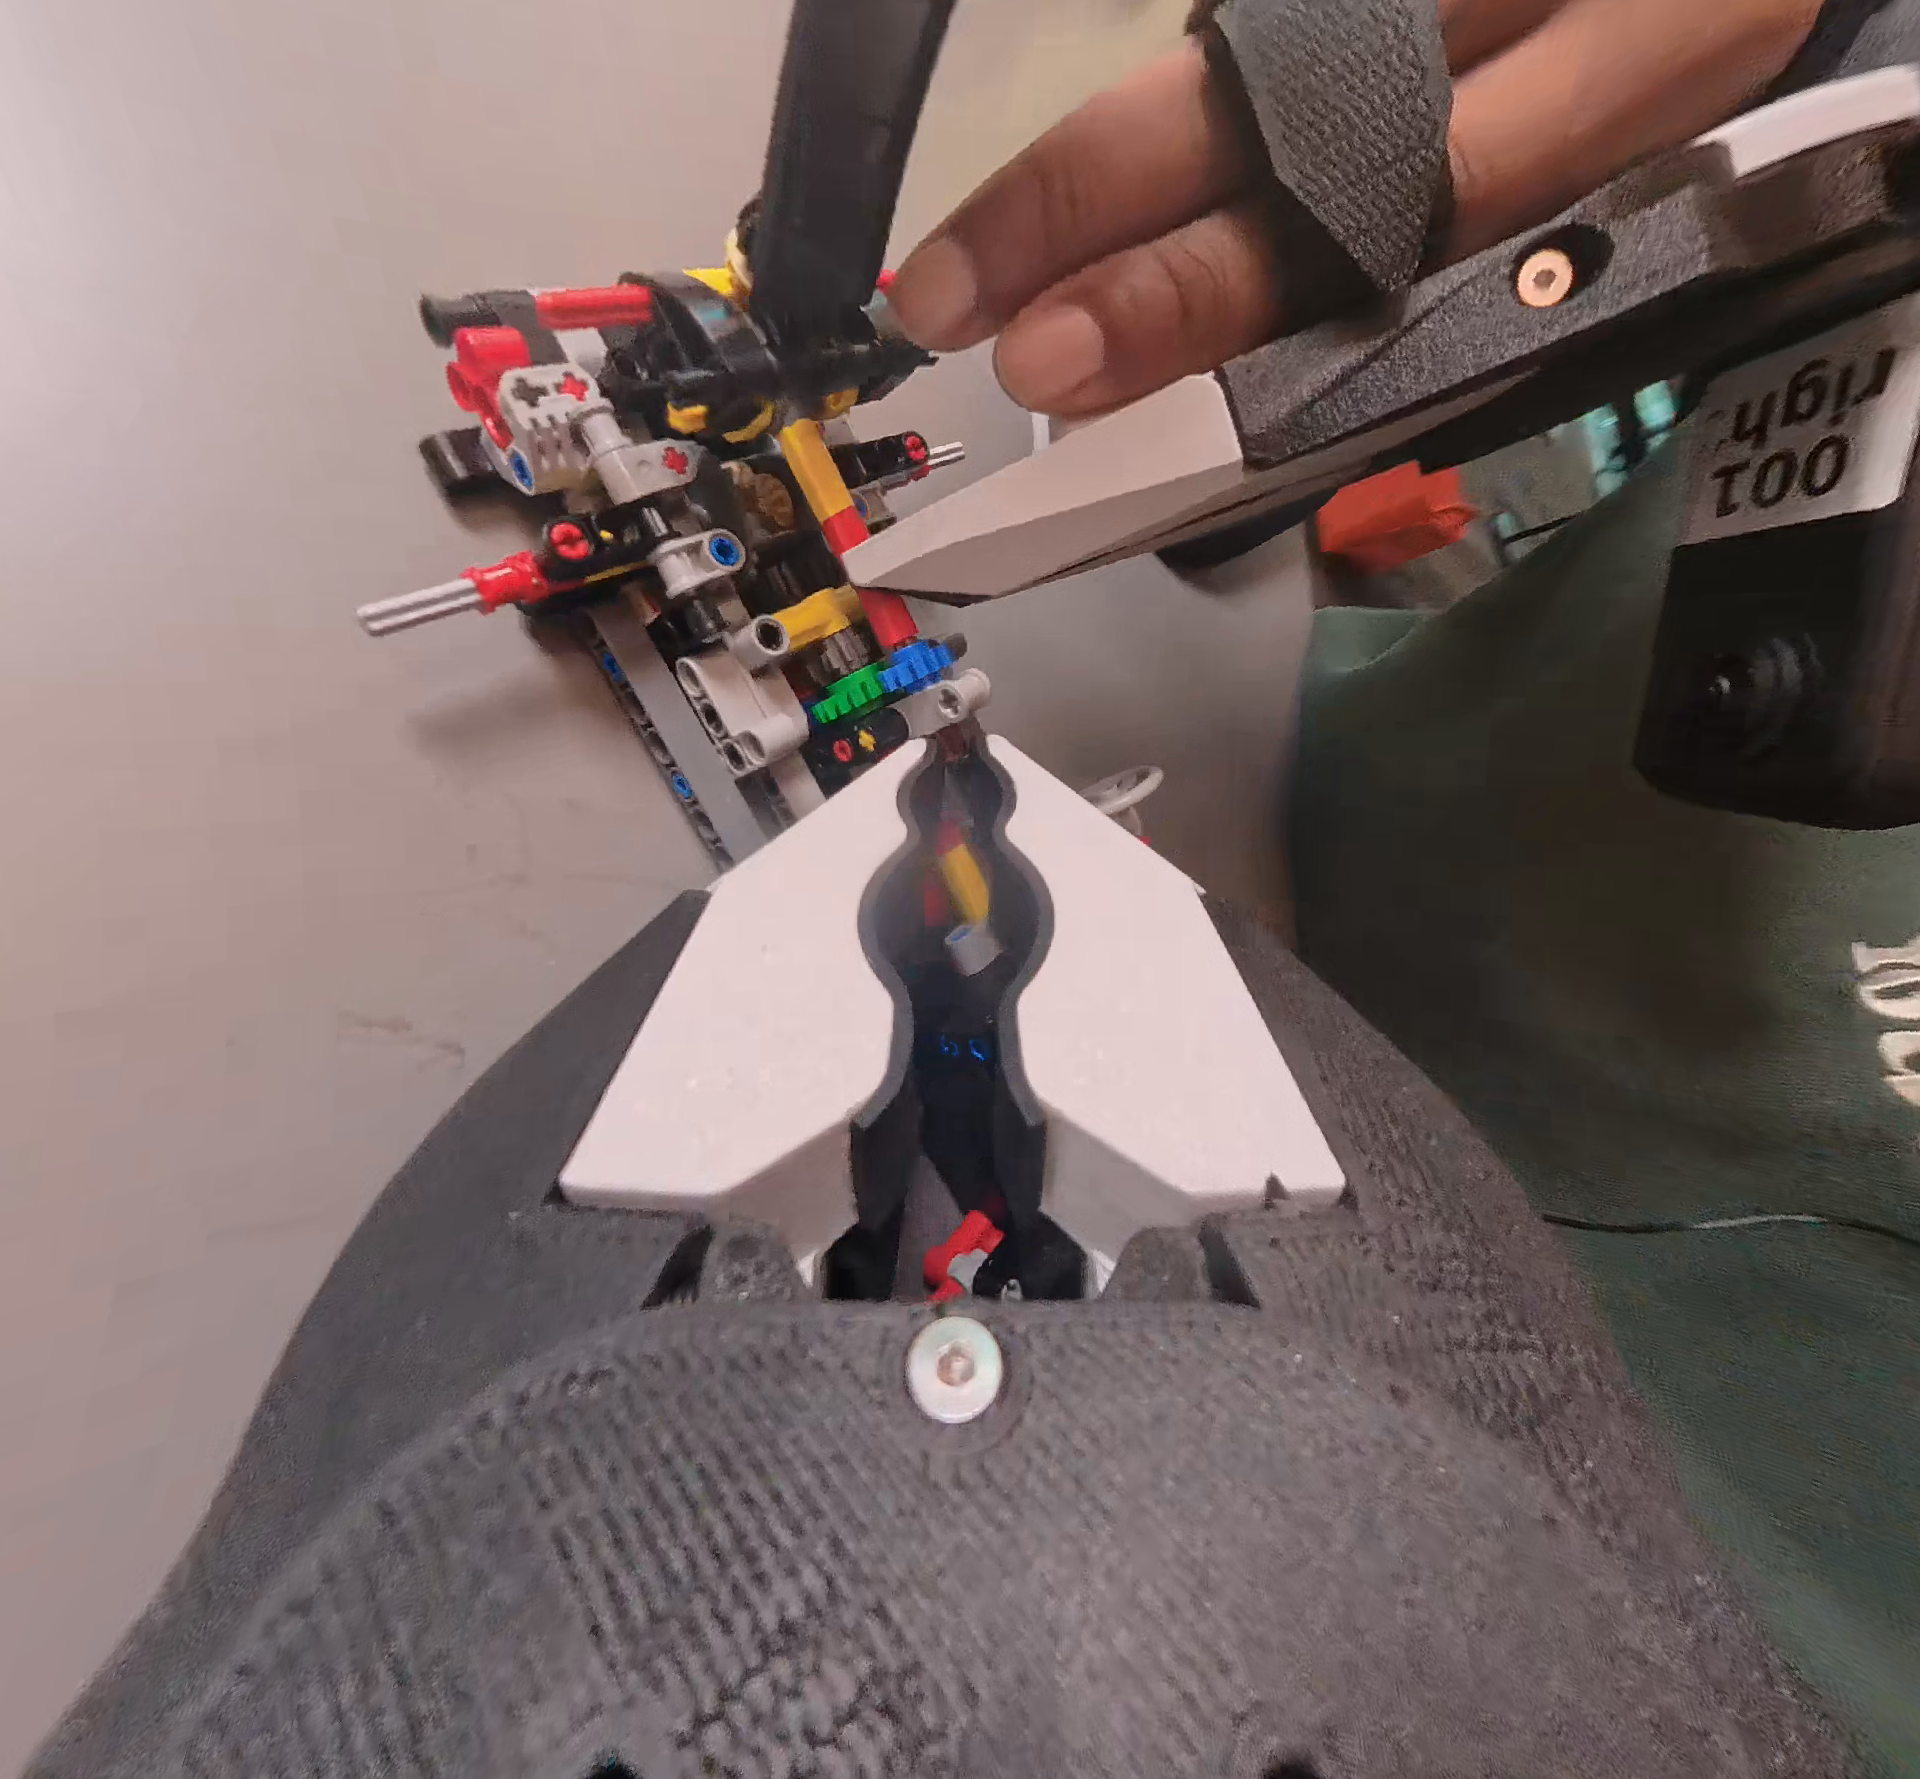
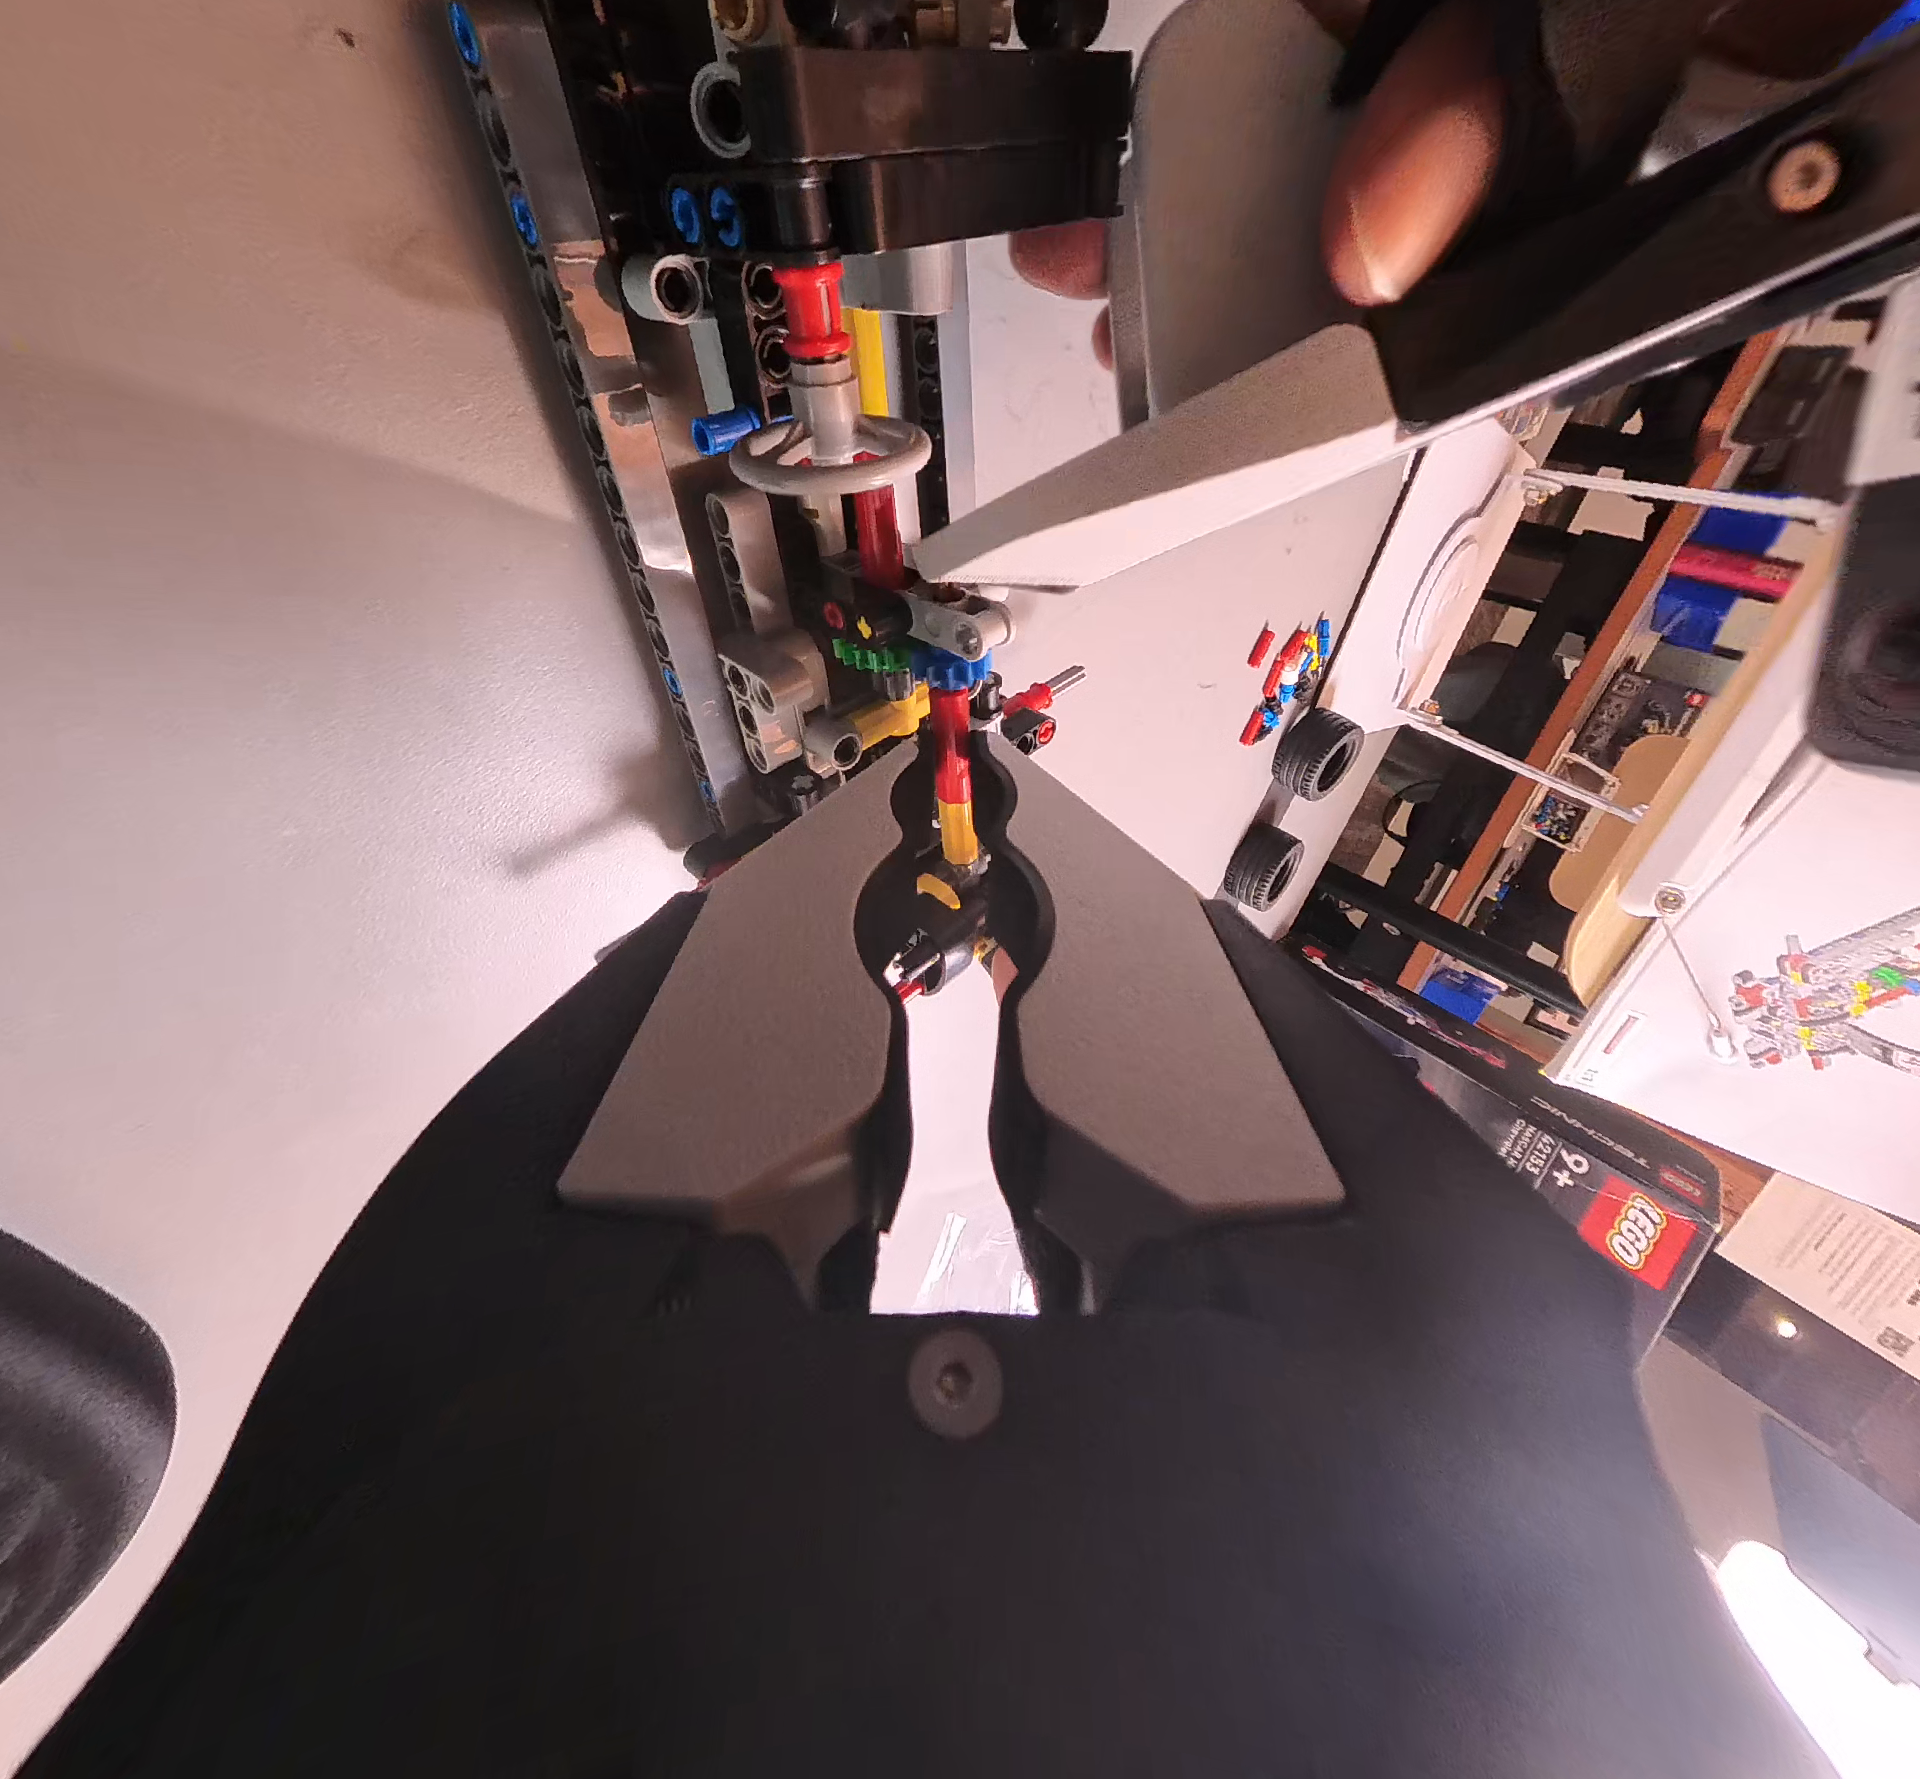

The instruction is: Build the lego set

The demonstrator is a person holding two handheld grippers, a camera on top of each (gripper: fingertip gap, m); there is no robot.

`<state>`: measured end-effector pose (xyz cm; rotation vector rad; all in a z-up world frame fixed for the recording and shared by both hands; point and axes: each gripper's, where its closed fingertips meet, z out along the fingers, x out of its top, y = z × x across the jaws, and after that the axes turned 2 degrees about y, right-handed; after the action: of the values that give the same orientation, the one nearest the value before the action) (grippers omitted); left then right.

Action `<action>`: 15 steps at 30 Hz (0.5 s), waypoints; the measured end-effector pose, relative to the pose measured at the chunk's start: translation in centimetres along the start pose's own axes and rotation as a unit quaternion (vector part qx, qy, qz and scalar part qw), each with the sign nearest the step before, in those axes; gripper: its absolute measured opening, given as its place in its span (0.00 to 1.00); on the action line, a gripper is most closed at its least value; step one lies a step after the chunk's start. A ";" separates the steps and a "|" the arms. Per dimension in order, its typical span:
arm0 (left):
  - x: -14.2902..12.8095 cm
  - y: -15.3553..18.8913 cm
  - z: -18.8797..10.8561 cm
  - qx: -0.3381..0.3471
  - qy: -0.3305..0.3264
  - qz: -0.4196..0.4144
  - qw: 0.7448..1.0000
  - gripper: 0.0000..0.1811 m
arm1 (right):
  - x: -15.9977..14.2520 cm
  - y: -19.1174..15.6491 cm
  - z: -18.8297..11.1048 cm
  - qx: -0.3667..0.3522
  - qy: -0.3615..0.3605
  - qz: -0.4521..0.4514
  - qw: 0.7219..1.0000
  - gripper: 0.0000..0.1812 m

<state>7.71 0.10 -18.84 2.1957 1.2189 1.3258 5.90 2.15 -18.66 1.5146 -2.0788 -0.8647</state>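
Note:
The part-built Lego Technic model (image 1: 675, 503), a grey and black frame with red, yellow and blue pins and green and blue gears, lies on the white table (image 1: 208, 794). In the left wrist view my left gripper (image 1: 951, 753) is shut on a dark red axle at the model's near end. My right gripper (image 1: 862, 576) comes in from the right with a hand on it. In the right wrist view the model (image 2: 790, 171) fills the top. My right gripper (image 2: 951, 763) is shut on the red-and-yellow axle (image 2: 954, 794). The left gripper (image 2: 925, 576) pinches the dark red axle beside the grey steering wheel (image 2: 831, 462).
Two black tyres (image 2: 1317, 750) (image 2: 1262, 869) and a few loose small pieces (image 2: 1288, 675) lie to the right of the model. A black Lego box (image 2: 1621, 1220) and an open instruction booklet (image 2: 1829, 1002) lie at the far right. A person's green clothing (image 1: 1558, 1106) is close on the right. The tips of both grippers are at nearly the same place.

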 end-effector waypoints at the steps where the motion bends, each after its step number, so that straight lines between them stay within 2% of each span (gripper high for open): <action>1: 0.0 -0.1 0.0 0.020 -0.007 0.022 1.000 0.01 | 0.0 0.0 0.0 0.000 -0.001 0.000 1.000 0.03; 6: 0.0 -0.2 0.0 0.095 -0.044 0.109 0.989 0.01 | 0.0 0.1 0.0 -0.001 0.001 0.001 1.000 0.03; 11: 0.0 -0.3 0.1 0.098 -0.045 0.122 0.987 0.01 | -0.1 0.1 0.0 -0.001 0.001 0.002 1.000 0.03; 15: 0.0 -0.2 -0.1 0.094 -0.042 0.162 0.981 0.02 | -0.2 0.1 -0.1 0.000 0.003 -0.001 1.000 0.03</action>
<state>7.47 0.26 -18.89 2.6467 1.0240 1.2586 5.92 2.34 -18.54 1.5165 -2.0735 -0.8593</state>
